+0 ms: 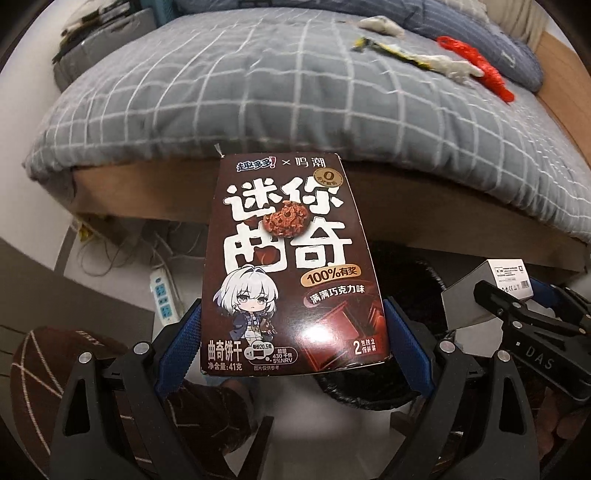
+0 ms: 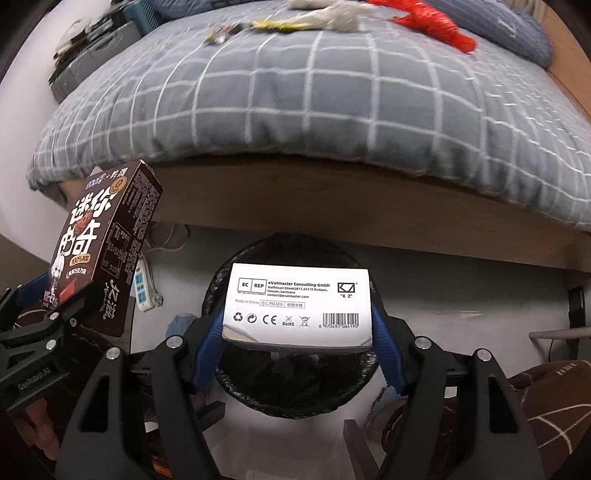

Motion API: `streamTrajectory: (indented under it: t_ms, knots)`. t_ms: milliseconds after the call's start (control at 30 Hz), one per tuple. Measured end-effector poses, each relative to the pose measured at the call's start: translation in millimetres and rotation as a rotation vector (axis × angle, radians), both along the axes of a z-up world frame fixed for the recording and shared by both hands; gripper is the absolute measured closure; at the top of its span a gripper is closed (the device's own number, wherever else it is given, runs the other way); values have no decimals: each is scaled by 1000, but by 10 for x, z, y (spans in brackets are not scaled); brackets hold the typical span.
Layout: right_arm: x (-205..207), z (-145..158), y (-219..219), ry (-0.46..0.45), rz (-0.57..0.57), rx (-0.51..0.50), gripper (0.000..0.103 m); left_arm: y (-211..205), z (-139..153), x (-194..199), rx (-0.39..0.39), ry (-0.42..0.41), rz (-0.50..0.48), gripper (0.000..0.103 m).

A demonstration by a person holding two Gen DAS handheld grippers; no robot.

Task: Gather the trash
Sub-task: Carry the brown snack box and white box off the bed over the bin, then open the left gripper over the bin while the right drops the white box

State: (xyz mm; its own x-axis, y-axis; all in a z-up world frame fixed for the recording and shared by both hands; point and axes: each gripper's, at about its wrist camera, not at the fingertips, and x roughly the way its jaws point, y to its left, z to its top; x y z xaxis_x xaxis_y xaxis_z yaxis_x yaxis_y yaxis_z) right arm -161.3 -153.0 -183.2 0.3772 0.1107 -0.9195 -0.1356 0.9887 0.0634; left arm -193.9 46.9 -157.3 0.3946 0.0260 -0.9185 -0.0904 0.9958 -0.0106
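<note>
The left gripper [image 1: 291, 332] clamps a brown cookie box [image 1: 290, 266] by its side edges between its blue pads, the box standing out ahead of the fingers; the right gripper [image 2: 299, 332] likewise grips a white carton [image 2: 299, 304] across its width. Directly beyond and beneath the white carton sits a black-lined trash bin [image 2: 291, 387] on the floor; ahead of both tools lies a bed with a grey checked quilt [image 2: 295, 103], more litter scattered on its far side.

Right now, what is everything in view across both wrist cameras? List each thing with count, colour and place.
cookie box: 1, brown, clamped in left gripper
small box: 1, white, clamped in right gripper, above the bin
trash bin: 1, black liner, floor by bed
duvet: 1, grey checked, on bed
red wrapper: 1, on duvet
white wrappers: several, on duvet
power strip: 1, white, floor under bed
left gripper: black, blue pads
right gripper: black, blue pads
</note>
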Motion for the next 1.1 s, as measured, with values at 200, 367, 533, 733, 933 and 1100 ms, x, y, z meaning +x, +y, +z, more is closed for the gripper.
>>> streamTrajectory:
  t_ms: [200, 367, 533, 733, 933, 1100]
  knots:
    - [47, -109, 103, 16, 20, 3, 35, 100, -101, -4, 5, 20, 20, 13]
    - [55, -162, 92, -5, 17, -8, 23, 2, -178, 82, 0, 37, 4, 13]
    - [27, -172, -170, -14, -27, -25, 11, -220, -271, 157, -6, 53, -50, 13]
    - [-34, -157, -526, -19, -86, -58, 8, -588, -340, 221, -22, 69, -125, 13]
    - [-112, -141, -835, -19, -142, -71, 8, -923, -385, 278, -41, 87, -179, 13]
    - [-168, -154, -1064, -16, -185, -73, 8, -1169, -438, 276, -37, 100, -223, 13]
